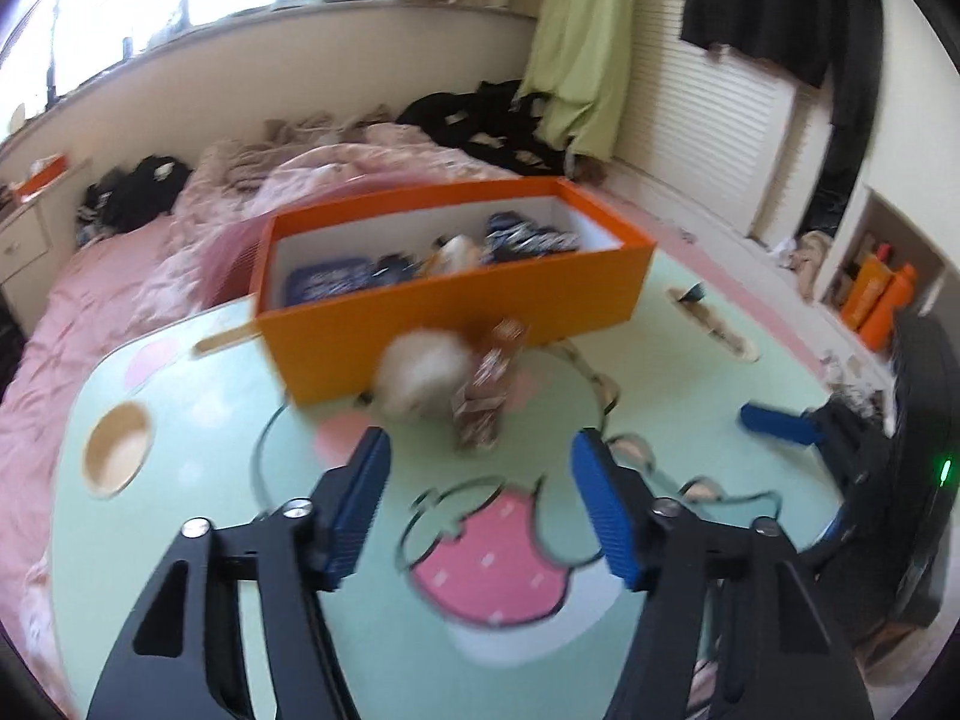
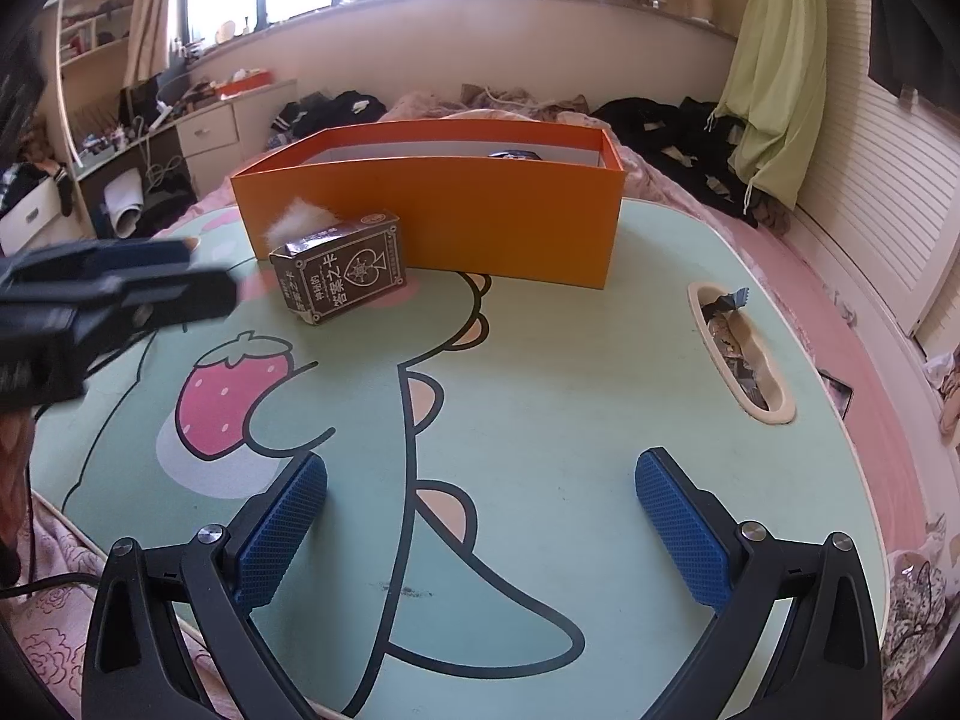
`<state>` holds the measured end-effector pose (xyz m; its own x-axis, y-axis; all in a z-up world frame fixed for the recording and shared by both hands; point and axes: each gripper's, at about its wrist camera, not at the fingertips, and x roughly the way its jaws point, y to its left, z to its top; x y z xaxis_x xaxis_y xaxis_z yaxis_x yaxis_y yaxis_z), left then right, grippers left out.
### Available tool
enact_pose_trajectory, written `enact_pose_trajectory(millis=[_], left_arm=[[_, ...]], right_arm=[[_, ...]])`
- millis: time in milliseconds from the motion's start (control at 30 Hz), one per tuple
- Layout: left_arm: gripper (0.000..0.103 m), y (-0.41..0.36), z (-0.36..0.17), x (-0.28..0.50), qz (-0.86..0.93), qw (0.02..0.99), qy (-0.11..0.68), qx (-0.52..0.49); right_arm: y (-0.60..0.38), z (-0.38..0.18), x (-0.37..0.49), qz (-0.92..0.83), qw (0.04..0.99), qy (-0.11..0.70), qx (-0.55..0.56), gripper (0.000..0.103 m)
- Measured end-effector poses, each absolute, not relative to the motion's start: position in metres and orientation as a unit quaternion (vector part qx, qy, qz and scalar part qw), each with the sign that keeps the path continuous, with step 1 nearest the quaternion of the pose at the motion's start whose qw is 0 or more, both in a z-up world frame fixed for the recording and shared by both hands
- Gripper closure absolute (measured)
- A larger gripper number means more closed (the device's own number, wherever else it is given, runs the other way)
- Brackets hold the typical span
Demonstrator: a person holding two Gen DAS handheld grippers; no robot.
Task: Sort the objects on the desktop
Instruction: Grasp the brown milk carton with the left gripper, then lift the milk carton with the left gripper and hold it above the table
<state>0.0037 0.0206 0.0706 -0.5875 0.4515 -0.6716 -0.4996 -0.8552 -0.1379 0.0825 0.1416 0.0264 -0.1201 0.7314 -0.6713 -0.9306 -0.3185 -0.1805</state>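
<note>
An orange box [image 1: 456, 324] [image 2: 432, 222] stands at the far side of the green cartoon table [image 2: 570, 360] and holds several dark packets [image 1: 528, 237]. In front of it lie a brown card box [image 2: 339, 273] [image 1: 489, 390] and a white fluffy ball [image 1: 420, 378] [image 2: 297, 219]. My left gripper [image 1: 477, 462] is open and empty, above the table just short of the card box; it also shows at the left edge of the right wrist view [image 2: 114, 288]. My right gripper [image 2: 480, 516] is open and empty over the near part of the table; its fingertip [image 1: 774, 423] shows in the left wrist view.
The table has a round cup recess [image 1: 117, 456] on its left and a long slot with wrappers [image 2: 738, 354] on its right. A bed with pink bedding [image 1: 120, 276] and dark clothes [image 2: 678, 138] lies behind. Drawers [image 2: 210, 126] stand at the left.
</note>
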Motion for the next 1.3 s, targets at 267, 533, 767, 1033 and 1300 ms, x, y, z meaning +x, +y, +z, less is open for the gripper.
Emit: enact_pose_trajectory(millis=[267,533,767,1033,1300], left_arm=[[0.07,0.052,0.077,-0.024,0.891,0.274,0.062,-0.358],[0.072,0.072,0.061,-0.046,0.885,0.253,0.099,-0.378],[0.083,0.081,0.027,-0.053,0.86,0.275,0.091,-0.419],[0.083,0.043,0.049,-0.02,0.875,0.3,0.034,-0.38],[0.083,0.002,0.019,0.012,0.877,0.255,0.015,-0.406]], right_arm=[[0.142,0.027,0.082,0.734,0.566,0.144,-0.346,0.0],[0.141,0.025,0.082,0.735,0.566,0.144,-0.346,0.0],[0.145,0.026,0.08,0.735,0.566,0.143,-0.346,0.0],[0.147,0.027,0.078,0.735,0.566,0.143,-0.345,0.0],[0.147,0.027,0.078,0.734,0.566,0.144,-0.346,0.0]])
